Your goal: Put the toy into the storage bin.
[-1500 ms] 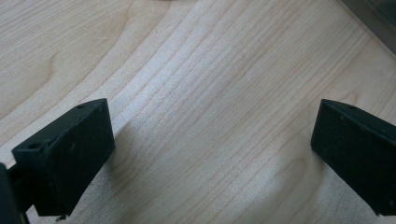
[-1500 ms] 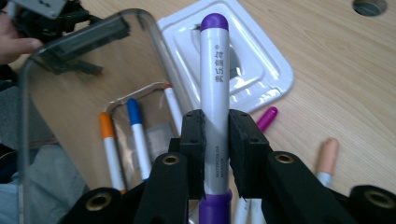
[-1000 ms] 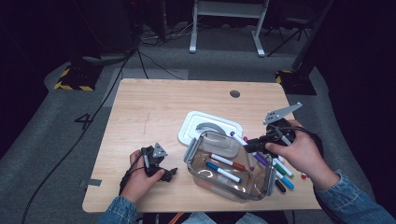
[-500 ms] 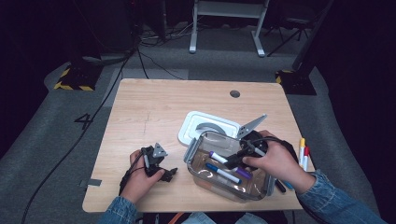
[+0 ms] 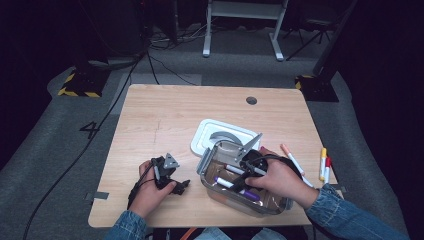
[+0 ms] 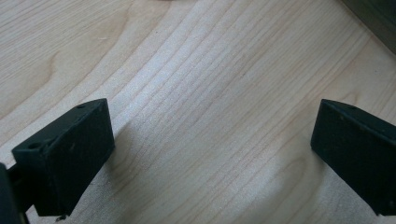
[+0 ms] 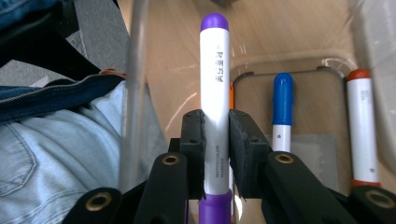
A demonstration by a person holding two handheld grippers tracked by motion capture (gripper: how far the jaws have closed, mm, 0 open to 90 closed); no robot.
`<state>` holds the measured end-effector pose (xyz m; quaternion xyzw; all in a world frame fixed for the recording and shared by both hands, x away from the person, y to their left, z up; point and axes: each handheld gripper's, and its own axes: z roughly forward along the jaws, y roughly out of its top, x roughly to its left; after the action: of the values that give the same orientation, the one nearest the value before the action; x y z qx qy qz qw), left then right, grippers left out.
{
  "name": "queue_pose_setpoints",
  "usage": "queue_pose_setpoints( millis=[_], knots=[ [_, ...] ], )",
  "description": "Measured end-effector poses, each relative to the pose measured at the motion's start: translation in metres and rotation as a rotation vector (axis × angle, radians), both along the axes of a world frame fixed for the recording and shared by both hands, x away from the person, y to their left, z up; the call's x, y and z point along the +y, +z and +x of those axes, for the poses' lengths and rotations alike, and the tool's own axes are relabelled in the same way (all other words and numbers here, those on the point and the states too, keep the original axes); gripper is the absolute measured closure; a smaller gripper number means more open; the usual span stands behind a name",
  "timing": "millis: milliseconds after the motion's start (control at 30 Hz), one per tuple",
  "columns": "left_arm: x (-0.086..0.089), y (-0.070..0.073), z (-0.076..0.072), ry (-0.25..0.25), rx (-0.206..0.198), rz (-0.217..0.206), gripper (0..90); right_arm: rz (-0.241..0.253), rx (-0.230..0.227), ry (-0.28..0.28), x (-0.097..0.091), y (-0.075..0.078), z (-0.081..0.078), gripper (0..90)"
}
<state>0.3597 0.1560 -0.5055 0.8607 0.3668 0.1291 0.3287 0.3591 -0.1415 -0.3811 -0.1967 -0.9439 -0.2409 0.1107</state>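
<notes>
A purple-capped marker stands clamped between the pads of the right tongs, its white barrel running straight up between the two black jaws, the purple cap clear above them and the purple tail end showing below. In the high view the right tongs, carried by a hand in a denim sleeve, sit low over a clear container near the front edge of the wooden counter, with the held marker inside the container's walls. Other markers lie on the container's floor: the right gripper view shows a blue-capped marker just beside the held one and an orange-capped marker farther to that side, both apart from the jaws. The container's white lid lies flat on the counter, touching or just behind the container. More markers rest on the counter beyond the right hand, near the counter's right edge, well apart from the tongs. The left tongs rest on the counter to the left of the container; in the left gripper view the left tongs stand spread wide over bare wood grain, nothing between the jaws.
</notes>
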Motion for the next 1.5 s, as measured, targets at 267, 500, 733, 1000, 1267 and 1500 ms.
queue_pose_setpoints(
  millis=[267,500,733,1000,1267,1500],
  knots=[
    [0.000,0.000,0.000,0.001,0.002,-0.003,0.0,-0.058,0.041,0.006,0.010,-0.023,0.003,76.8],
    [0.000,0.000,0.000,0.001,0.002,-0.003,0.0,-0.108,0.074,0.008,0.015,-0.040,0.004,76.8],
    [0.000,0.000,0.000,0.002,0.002,-0.003,0.0,-0.137,0.093,0.018,0.016,-0.052,0.003,76.8],
    [0.000,0.000,0.000,0.001,0.002,-0.003,0.0,-0.147,0.079,0.007,0.016,-0.061,0.003,66.5],
    [0.000,0.000,0.000,0.002,0.001,-0.004,0.0,-0.016,-0.103,-0.077,0.003,-0.030,0.013,59.1],
    [0.000,0.000,0.000,0.002,0.002,-0.003,0.0,0.078,-0.211,-0.145,-0.020,0.012,0.017,59.0]
  ],
)
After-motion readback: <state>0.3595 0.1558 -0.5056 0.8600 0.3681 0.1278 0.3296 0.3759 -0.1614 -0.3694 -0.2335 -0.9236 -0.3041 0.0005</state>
